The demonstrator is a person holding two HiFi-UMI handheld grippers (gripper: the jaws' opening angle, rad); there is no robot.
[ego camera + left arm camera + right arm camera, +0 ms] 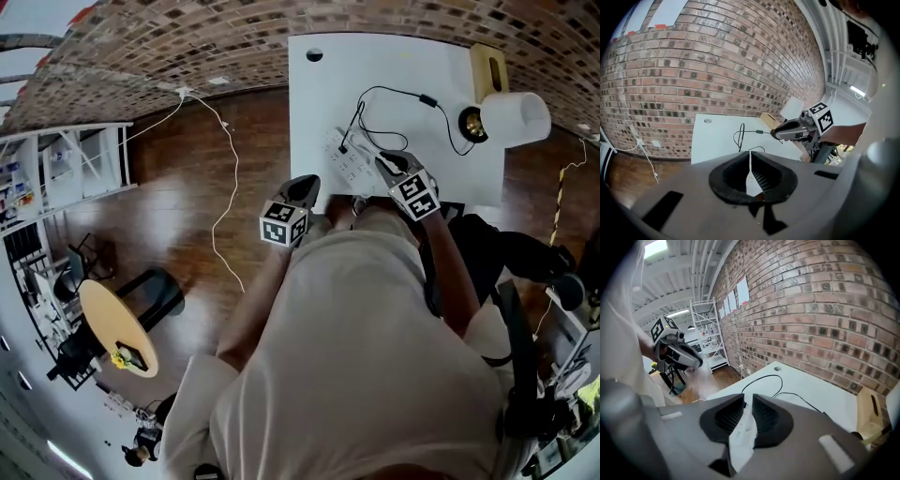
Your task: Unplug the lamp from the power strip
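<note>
A: Where does the power strip [345, 157] lie relative to the claws?
B: On the white desk [412, 56], with the lamp's [511, 117] black cord [403, 92] running to it. Right claw [389, 164] just beside its right edge, jaws narrowly apart, nothing between. Left claw [307, 185] near the desk's left front corner, jaws closed, empty

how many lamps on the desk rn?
1. The lamp sits at the white table's right edge, its black cord running toward the power strip. The person's torso hides the near edge, so another could be out of sight.
</note>
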